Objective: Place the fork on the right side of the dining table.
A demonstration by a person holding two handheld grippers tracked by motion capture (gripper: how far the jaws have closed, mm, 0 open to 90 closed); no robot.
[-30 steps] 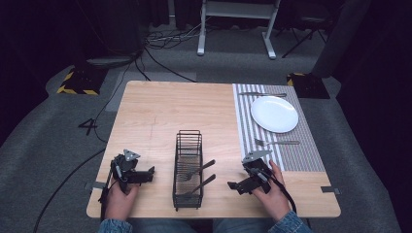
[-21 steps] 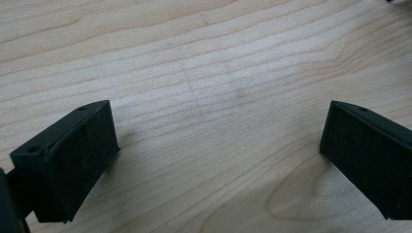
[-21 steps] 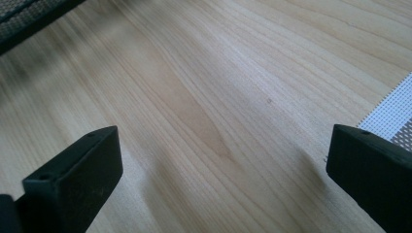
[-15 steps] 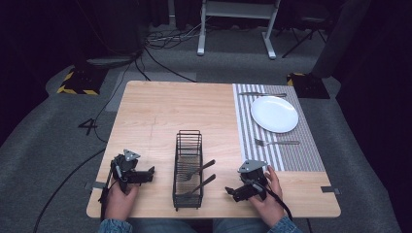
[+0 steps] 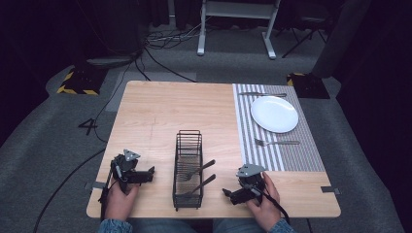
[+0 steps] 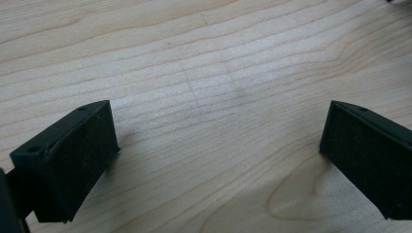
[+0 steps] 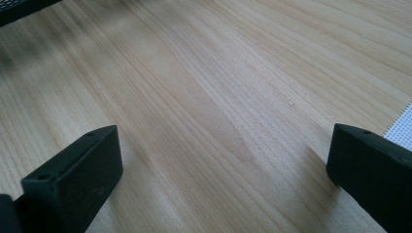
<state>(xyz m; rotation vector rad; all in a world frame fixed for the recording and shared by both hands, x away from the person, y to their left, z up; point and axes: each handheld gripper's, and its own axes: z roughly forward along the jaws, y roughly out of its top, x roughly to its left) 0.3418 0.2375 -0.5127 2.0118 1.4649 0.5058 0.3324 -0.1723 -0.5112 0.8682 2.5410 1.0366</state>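
High view overhead, facing forward; gripper views close, sharing table [image 5: 160, 111].

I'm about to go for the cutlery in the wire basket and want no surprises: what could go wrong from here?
1. The two utensil handles lean over the wire basket's right rim, toward the right tongs; a low sweep could knock them or tip the narrow basket.
2. Both tongs, the left tongs included, are open and empty low over the table; dropping further risks scraping the wood.
3. The right tongs' cable trails off the near edge and might snag.
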